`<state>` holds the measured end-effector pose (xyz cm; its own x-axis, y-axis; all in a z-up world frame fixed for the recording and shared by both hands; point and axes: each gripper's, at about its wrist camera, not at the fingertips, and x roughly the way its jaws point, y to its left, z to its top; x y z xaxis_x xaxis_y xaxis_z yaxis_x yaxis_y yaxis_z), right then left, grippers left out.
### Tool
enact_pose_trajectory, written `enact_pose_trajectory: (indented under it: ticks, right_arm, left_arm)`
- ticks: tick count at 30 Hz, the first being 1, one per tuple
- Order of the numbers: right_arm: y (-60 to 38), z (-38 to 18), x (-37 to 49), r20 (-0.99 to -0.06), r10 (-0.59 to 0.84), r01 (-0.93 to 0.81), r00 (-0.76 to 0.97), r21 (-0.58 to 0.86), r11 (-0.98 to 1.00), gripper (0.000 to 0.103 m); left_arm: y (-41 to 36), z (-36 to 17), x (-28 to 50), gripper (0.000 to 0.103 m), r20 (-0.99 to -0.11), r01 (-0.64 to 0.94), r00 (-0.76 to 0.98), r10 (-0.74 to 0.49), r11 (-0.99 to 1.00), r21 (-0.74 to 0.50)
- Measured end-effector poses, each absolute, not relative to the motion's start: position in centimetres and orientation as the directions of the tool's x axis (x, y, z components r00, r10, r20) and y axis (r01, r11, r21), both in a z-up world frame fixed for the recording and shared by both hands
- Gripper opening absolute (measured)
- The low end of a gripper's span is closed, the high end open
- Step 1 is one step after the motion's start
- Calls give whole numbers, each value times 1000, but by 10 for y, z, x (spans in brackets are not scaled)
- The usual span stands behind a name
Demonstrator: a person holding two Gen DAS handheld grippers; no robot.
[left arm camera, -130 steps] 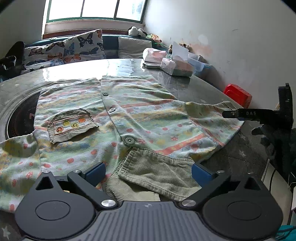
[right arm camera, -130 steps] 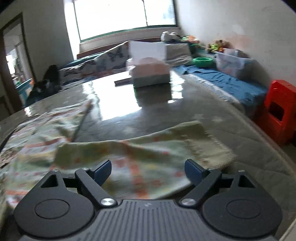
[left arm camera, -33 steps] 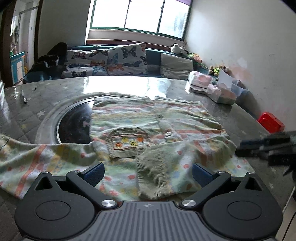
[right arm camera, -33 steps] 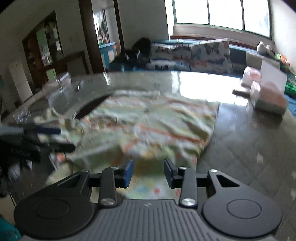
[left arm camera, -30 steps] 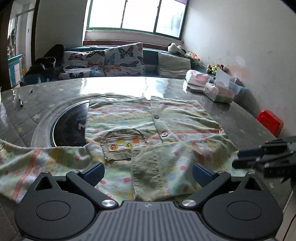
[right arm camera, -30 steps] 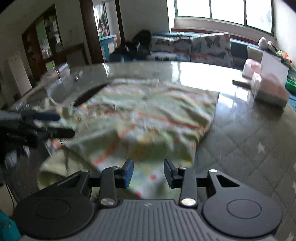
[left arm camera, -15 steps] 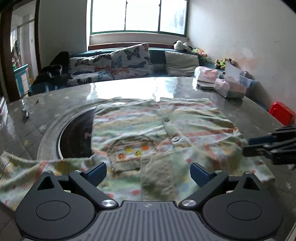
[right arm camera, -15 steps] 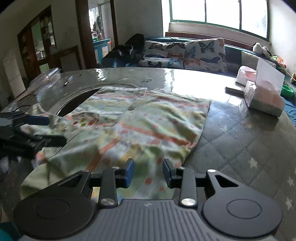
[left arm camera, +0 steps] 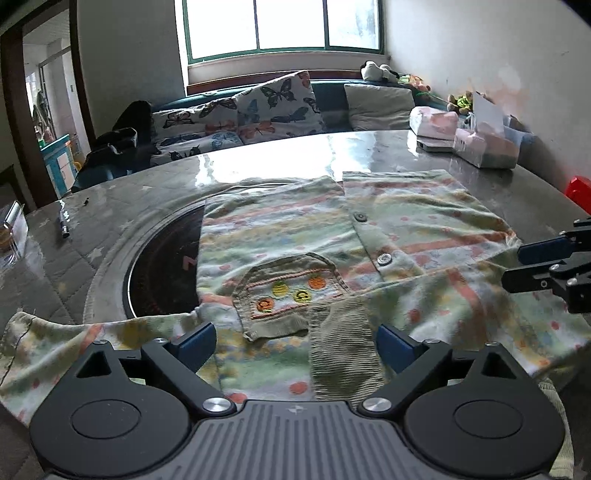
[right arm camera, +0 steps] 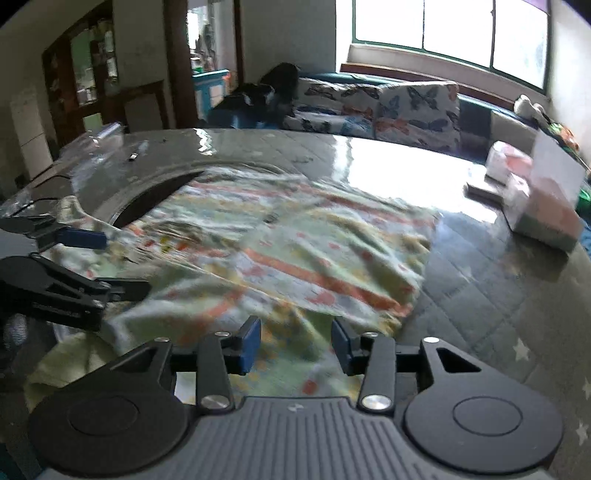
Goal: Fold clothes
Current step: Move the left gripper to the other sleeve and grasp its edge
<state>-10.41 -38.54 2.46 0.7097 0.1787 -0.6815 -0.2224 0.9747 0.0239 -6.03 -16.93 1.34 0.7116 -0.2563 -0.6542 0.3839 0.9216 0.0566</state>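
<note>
The shirt (left arm camera: 332, 258) sleeve now lies folded across the grey table (left arm camera: 110, 206); both grippers' fingers gape empty.

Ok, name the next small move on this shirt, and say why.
Probably bring the left tool down onto the unfolded left sleeve. That sleeve lies spread outward on the table, while the right sleeve already lies across the shirt; the right tool is opening, gripping nothing.

Bright window (left arm camera: 282, 27) above cushioned bench (left arm camera: 266, 110)
</note>
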Motion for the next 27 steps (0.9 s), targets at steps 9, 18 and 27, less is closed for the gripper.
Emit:
enact_pose_trajectory:
  ticks: [9, 18, 27]
  right_arm:
    - [-346, 11, -96, -695, 228, -300, 682, 18, 954, 54]
    - [-329, 19, -103, -659, 229, -323, 716, -23, 946, 67]
    - [-313, 9, -103, -672, 240, -354, 700, -35, 935, 77]
  left_arm:
    - [-129, 31, -71, 100, -627, 295, 744, -231, 955, -2]
    - [-63, 36, -79, 103, -623, 115, 776, -98, 993, -13]
    - [-4, 33, -74, 103, -623, -94, 780, 60, 995, -23]
